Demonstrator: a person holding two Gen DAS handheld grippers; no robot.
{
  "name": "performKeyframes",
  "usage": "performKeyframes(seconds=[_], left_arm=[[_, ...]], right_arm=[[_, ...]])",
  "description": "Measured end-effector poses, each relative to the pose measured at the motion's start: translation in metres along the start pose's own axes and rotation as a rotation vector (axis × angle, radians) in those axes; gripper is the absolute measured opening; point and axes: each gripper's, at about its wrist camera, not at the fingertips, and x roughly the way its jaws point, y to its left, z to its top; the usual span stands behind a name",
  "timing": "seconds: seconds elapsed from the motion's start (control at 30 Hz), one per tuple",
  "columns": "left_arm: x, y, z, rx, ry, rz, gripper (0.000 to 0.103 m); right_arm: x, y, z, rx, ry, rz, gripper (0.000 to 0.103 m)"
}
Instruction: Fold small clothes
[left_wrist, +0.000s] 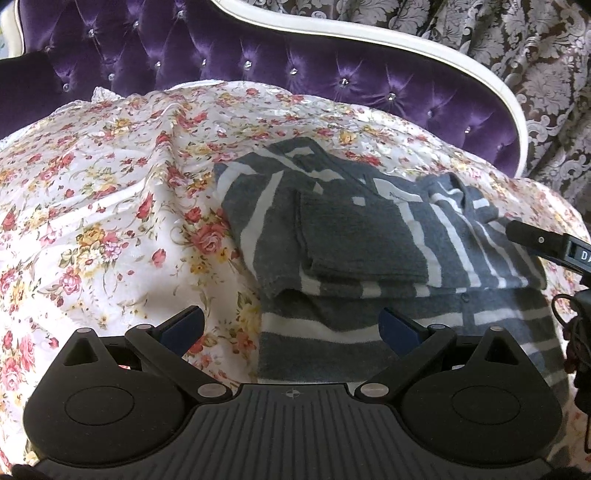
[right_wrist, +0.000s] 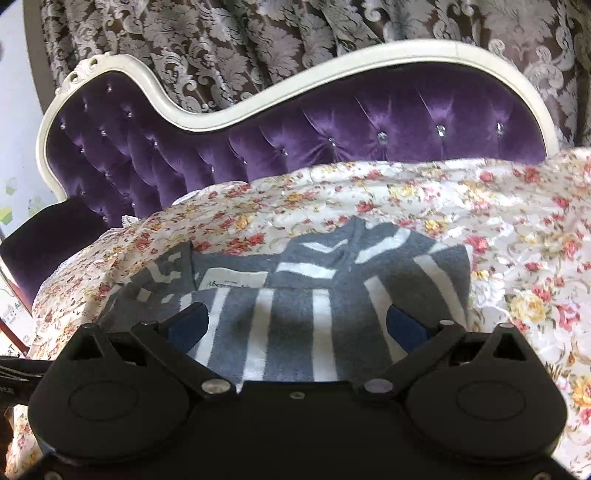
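Between spread hand-held gripper (right_wrist: 295, 325) fingers, striped sweater (right_wrist: 291, 314).

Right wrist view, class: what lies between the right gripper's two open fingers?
Only the grey-and-white striped garment lies between the right gripper fingers, spread on the floral cover; the right wrist view shows this.
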Motion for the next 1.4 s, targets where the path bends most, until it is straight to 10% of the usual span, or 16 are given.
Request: performKeyframes(seconds=[1.4], left_arm=[[0.0, -0.004, -0.007, 0.002, -0.108, -0.094, 0.102]], right_arm=[[-0.014, -0.02, 0.023, 0.008, 0.019, -0.078, 0.103]])
